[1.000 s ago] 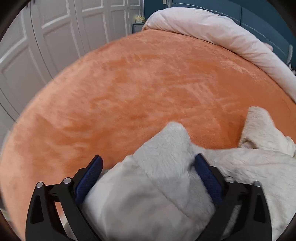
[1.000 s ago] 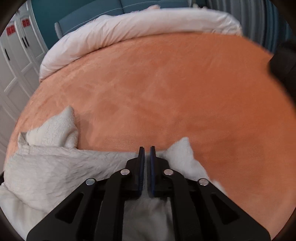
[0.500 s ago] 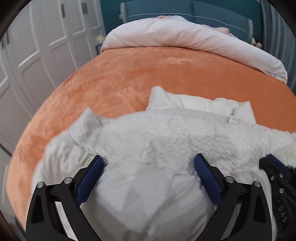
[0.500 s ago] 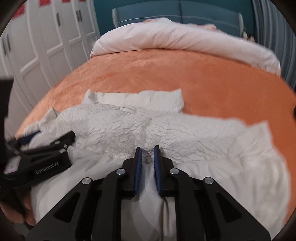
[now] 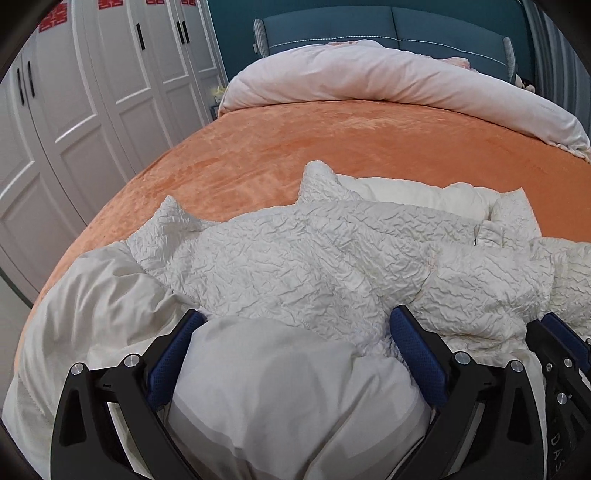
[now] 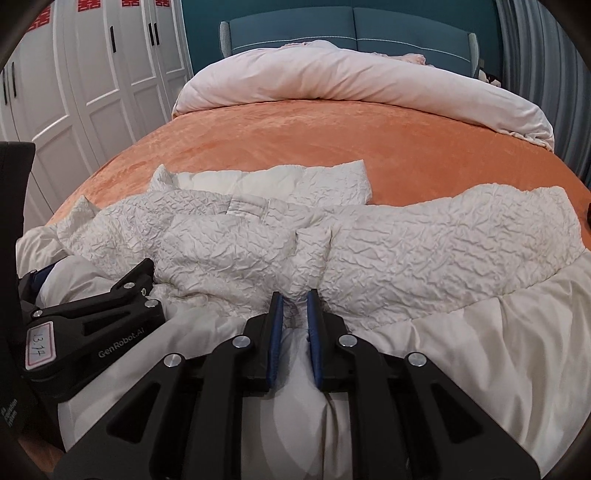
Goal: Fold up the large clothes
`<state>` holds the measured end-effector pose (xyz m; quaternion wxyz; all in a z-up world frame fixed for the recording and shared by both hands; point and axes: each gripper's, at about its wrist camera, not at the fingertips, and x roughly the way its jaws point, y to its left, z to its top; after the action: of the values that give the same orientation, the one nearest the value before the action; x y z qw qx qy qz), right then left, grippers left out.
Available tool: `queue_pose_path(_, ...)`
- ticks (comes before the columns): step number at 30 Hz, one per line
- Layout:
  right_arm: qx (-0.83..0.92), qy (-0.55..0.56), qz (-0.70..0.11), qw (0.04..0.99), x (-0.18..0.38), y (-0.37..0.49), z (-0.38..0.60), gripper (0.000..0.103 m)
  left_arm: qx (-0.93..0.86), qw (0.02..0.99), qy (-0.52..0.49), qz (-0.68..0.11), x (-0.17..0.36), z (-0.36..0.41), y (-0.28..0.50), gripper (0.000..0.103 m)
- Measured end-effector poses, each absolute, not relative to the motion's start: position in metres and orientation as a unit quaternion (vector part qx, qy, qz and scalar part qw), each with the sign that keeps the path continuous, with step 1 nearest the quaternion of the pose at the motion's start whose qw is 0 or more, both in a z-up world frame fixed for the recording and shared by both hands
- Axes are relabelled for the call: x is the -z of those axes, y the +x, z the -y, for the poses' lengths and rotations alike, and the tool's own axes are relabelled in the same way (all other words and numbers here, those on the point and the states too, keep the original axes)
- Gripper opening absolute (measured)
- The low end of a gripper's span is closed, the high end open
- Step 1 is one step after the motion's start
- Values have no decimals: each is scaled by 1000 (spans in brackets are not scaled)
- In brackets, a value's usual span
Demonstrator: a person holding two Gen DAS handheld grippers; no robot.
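Orange bedspread looks slick, so w/ right gripper pinching only a thin fold of the cream jacket, lower centre, and left gripper spread wide round a bulky wad, either hold could slip & skew the fold.

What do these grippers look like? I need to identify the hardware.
Both the left gripper and right gripper have black angular frames, silver bolts and blue textured pads. The left one's side reads "GenRobot.AI" and carries a pink-bordered label.

Cream crinkle-textured coat, smooth white lining; orange bedspread; pale pink duvet; teal headboard; white wardrobes upper left.
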<state>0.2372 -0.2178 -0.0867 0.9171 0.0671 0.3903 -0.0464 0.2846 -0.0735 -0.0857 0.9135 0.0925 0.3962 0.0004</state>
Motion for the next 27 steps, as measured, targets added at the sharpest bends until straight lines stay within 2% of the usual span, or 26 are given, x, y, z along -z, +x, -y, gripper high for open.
queue_pose_path(17,67,41,-381,921,99,241,204,12,-14,917,107,-383,93,78,282,98)
queue_pose_path(23,60,47,-404,912,90,246,207,12,0,905,101,-414,79,71,287,98)
queue_pose_path(25,60,41,-429,900,77,248,206,14,15,895,100,-433,67,62,284,98)
queue_pose_path(27,58,56,-432,898,55,243,203,20,21,898,87,-432,50,45,273,98)
